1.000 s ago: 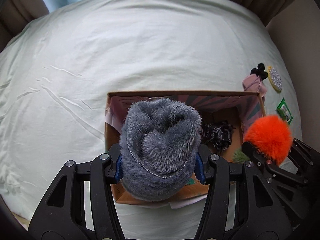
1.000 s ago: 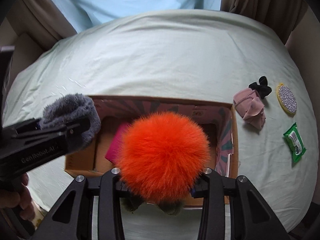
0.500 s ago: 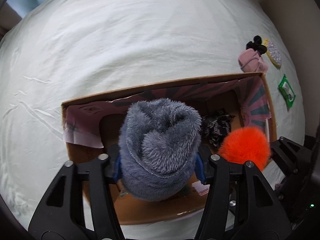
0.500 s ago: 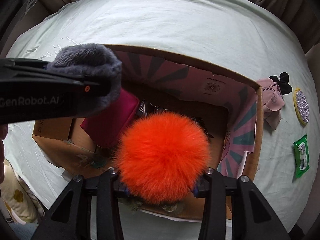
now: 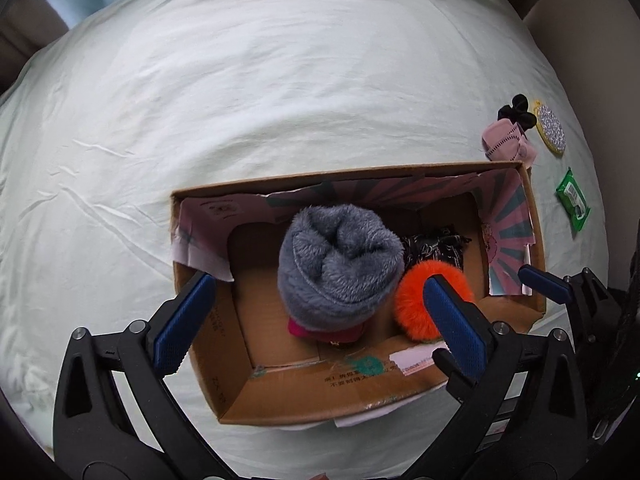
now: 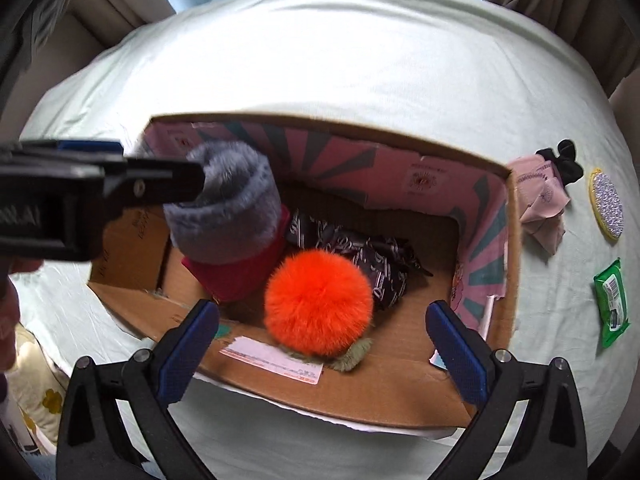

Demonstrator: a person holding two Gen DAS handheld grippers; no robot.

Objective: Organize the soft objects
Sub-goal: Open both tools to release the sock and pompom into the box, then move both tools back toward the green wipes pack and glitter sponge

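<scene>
An open cardboard box lies on the bed. Inside it a grey fluffy roll rests on a red item. An orange pom-pom lies beside it, with a black patterned cloth behind. My left gripper is open above the box, around nothing. My right gripper is open above the pom-pom, apart from it.
On the pale sheet right of the box lie a pink cloth with a black bow, a round glittery pad and a green wipes pack. Curtains hang at the back corners.
Both grippers opened. The grey roll and the orange pom-pom dropped from the jaws into the box.
</scene>
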